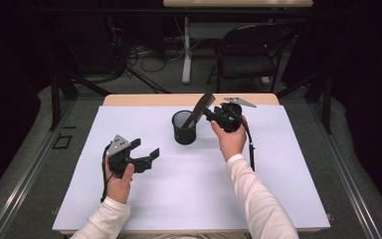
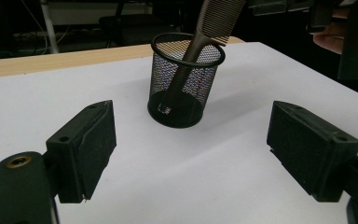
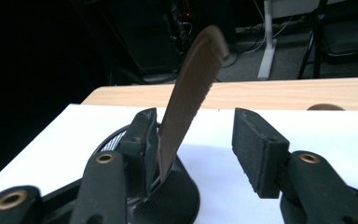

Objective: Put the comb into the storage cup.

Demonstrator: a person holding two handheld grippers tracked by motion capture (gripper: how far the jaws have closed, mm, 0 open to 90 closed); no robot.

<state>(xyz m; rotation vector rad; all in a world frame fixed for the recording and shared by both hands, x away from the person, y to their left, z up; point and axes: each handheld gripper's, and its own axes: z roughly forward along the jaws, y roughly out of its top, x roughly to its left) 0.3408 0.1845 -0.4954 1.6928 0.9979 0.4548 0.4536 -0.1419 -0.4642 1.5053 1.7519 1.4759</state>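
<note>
comb (image 1: pixel 203 105) stands in mesh cup (image 1: pixel 184 128); right tongs (image 3: pixel 193 140) open, apparently just releasing; left tongs (image 2: pixel 191 154) open, idle. next: withdraw clear.

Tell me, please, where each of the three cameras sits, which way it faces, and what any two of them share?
High view: above the person's side, looking forward and down on the table; both forearms, left gripper and right gripper show.
Left gripper view: between its open jaws, toward the mesh cup holding the comb.
Right gripper view: along its parted jaws, comb between them, leaning by one pad, over the cup.
Shared: all three show cup and comb.
</note>
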